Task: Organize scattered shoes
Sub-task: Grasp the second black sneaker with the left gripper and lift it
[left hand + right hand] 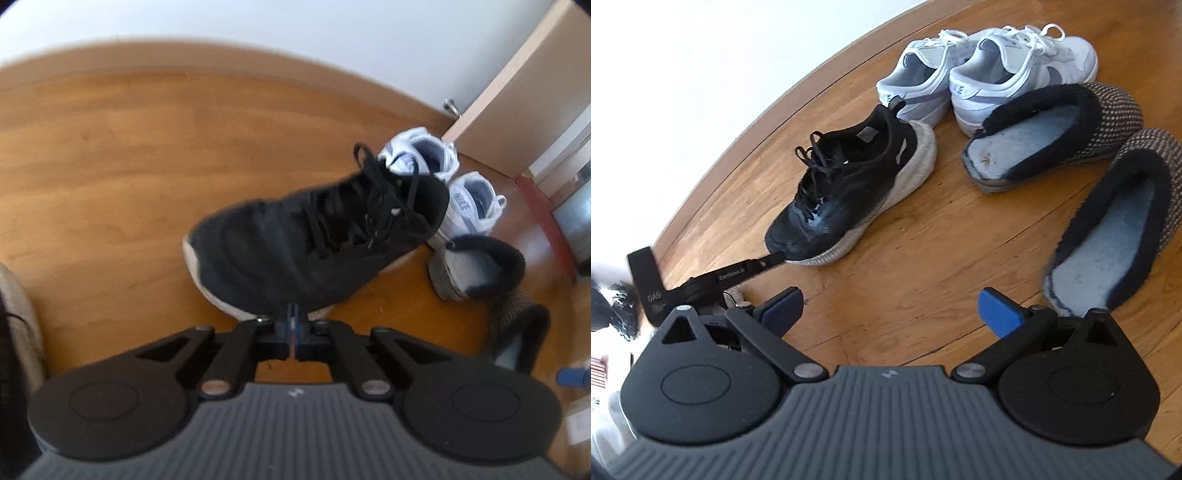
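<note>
Dead centre of the left wrist view, left claw (293, 325) is pinched shut on the toe edge of the black sneaker (317, 236); blue pads nearly meet, so the bite is thin, on sole rim or toe fabric, cannot tell which; right wrist view confirms it: left claw's fingertip (774, 258) touches the sneaker's toe (786, 247) at lower left of that shoe; sneaker rests on the wooden floor (905, 258), or barely off it, hard to say.

Key relation: sneaker's long axis runs straight away from the left claw, toe at the claw, heel toward upper right of the left frame, heel tab just beside the white Nike pair (986, 70); so any drag or swing pivots about the toe, and the heel is the end that will sweep toward the white pair.

Right claw (890, 314) is spread wide and holds nothing; it hovers over bare floor, sneaker up and left of it, near slipper (1108, 229) just beside its right finger, far slipper (1060, 133) beyond, lying against the white pair.

Judgement: left arm owns the sneaker; right is nearer the slippers; toe-only grip looks weak for a lift, the shoe could twist or slip out; the sneaker's mate is not clearly visible, maybe the blurred shape at far left edge.
</note>
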The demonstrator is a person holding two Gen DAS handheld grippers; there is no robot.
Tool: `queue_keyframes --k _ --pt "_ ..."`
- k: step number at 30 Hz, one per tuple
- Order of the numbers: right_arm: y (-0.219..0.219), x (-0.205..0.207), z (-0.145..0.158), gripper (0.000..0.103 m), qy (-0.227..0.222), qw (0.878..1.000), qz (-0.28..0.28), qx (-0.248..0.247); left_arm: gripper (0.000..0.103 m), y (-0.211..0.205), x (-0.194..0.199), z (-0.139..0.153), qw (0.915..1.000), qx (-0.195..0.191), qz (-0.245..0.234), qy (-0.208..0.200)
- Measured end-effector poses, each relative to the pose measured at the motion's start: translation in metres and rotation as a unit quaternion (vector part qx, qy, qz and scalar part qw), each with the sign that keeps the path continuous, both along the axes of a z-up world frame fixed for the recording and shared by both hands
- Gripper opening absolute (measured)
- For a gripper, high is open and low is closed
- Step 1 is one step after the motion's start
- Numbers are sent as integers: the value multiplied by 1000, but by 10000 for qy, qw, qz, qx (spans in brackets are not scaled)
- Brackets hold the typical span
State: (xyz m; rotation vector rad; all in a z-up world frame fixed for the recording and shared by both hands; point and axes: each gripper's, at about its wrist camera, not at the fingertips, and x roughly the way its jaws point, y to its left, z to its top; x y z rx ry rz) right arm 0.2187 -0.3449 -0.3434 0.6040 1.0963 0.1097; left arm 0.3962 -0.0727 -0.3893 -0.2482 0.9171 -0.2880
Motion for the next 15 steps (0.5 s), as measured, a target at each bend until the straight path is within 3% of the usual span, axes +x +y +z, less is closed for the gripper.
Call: queue_keyframes --k 1,2,3,5,6,7,8,15 --pt "3 0 2 103 -4 10000 64 -10 68 6 4 1 9998 -62 215 2" --pt "7 -1 3 103 -19 9999 130 -45 78 14 10 0 9988 -161 459 23" --pt "10 -2 5 103 -33 9998 197 -80 80 26 25 -6 9961 -390 782 127" --pt "12 -2 4 103 11 9997 224 -76 80 32 39 -15 9940 -502 906 350" --pt "12 -2 3 103 42 9997 225 -66 71 32 49 -24 9928 -543 907 566" --pt "13 -2 2 103 72 9997 226 -56 44 31 58 -33 9914 -583 890 761" --pt "13 -2 1 103 103 9997 227 -45 26 28 60 -40 9912 -621 793 864" --pt "13 1 -5 103 281 9992 249 -142 23 10 13 -40 9945 -404 250 934"
